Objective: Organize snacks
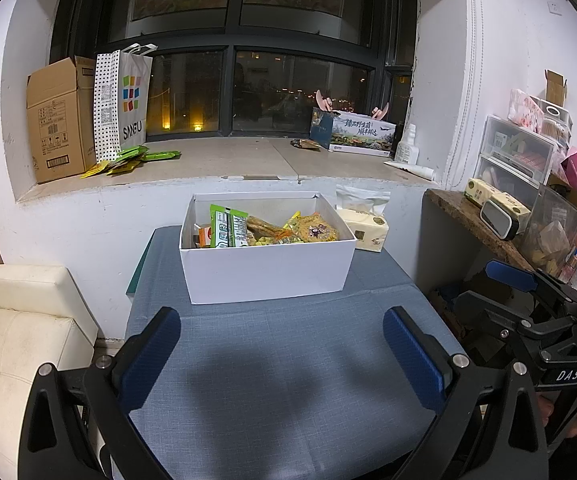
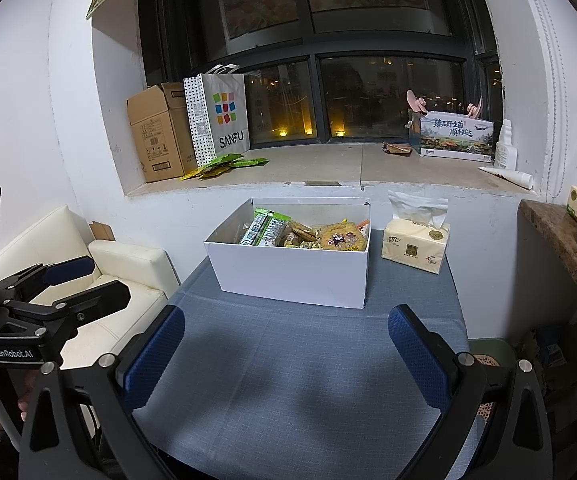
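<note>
A white box (image 1: 264,272) full of snack packets (image 1: 272,230) stands at the far side of the blue-clothed table (image 1: 288,360); it also shows in the right wrist view (image 2: 292,272). My left gripper (image 1: 282,354) is open and empty above the near part of the table. My right gripper (image 2: 286,354) is open and empty too, held beside it. Each gripper shows at the edge of the other's view: the right one (image 1: 528,300) and the left one (image 2: 72,284). More green snack packets (image 1: 128,160) lie on the window sill at the left, and one dark packet (image 1: 306,144) lies at the right.
A tissue pack (image 2: 416,244) sits right of the box. On the sill stand a cardboard box (image 1: 60,120), a SANFU paper bag (image 1: 122,104) and a printed carton (image 1: 362,134). A white sofa (image 1: 16,340) is left of the table, a cluttered shelf (image 1: 508,216) right.
</note>
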### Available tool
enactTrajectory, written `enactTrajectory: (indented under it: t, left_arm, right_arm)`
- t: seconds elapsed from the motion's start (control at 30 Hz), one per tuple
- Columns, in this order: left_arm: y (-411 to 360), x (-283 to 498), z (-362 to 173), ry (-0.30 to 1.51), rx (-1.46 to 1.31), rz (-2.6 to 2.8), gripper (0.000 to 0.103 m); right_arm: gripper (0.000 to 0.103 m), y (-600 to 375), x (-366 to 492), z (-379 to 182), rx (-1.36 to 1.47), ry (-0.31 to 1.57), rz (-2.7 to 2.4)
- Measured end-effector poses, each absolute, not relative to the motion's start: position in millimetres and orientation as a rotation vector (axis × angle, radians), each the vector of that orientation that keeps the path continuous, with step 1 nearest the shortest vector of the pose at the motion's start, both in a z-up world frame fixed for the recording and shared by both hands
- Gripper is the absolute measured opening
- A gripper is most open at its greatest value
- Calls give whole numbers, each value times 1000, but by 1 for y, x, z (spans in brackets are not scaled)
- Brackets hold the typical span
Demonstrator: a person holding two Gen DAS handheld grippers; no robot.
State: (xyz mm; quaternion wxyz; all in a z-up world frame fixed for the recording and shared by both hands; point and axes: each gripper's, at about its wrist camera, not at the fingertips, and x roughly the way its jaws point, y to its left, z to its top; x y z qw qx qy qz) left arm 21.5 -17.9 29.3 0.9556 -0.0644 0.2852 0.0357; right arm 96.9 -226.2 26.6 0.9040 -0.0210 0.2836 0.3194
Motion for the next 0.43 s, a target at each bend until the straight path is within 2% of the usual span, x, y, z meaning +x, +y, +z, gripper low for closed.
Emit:
enactTrajectory:
  t: [0.43]
  left_arm:
    - [-17, 20, 27, 579, -131, 57, 103]
  right_arm:
    - [103, -226, 96, 27, -43, 586, 658]
